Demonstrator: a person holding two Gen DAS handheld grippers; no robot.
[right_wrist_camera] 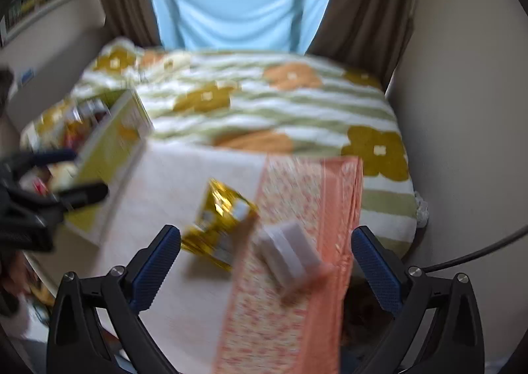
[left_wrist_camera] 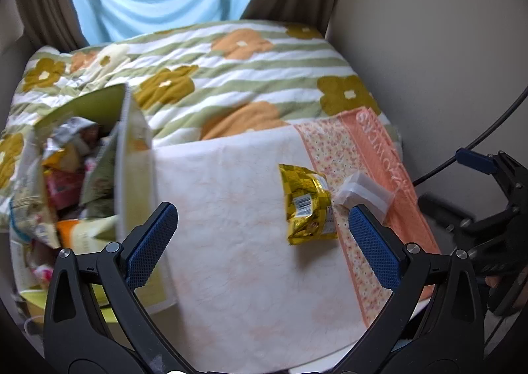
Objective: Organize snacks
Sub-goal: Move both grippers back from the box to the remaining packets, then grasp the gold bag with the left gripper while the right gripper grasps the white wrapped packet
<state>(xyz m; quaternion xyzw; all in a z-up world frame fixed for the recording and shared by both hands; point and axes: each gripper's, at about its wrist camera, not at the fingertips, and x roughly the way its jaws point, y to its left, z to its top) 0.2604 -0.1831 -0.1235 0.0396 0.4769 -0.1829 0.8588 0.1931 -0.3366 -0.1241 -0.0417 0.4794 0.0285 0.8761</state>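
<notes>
Where sharp, gold packet (left_wrist_camera: 307,205) barcode legible.

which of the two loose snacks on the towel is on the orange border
The small clear-wrapped white packet; the gold snack bag beside it lies mostly on the towel's white part.

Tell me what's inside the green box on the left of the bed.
The green box is stuffed with crumpled snack packets: silver, yellow, pink, green and orange wrappers show at its open top. Whatever lies beneath that top layer is covered, and the blur hides any labels.

Crinkled gold snack packet (left_wrist_camera: 308,205) lies flat beside clear wrapped snack (left_wrist_camera: 364,192).
</notes>
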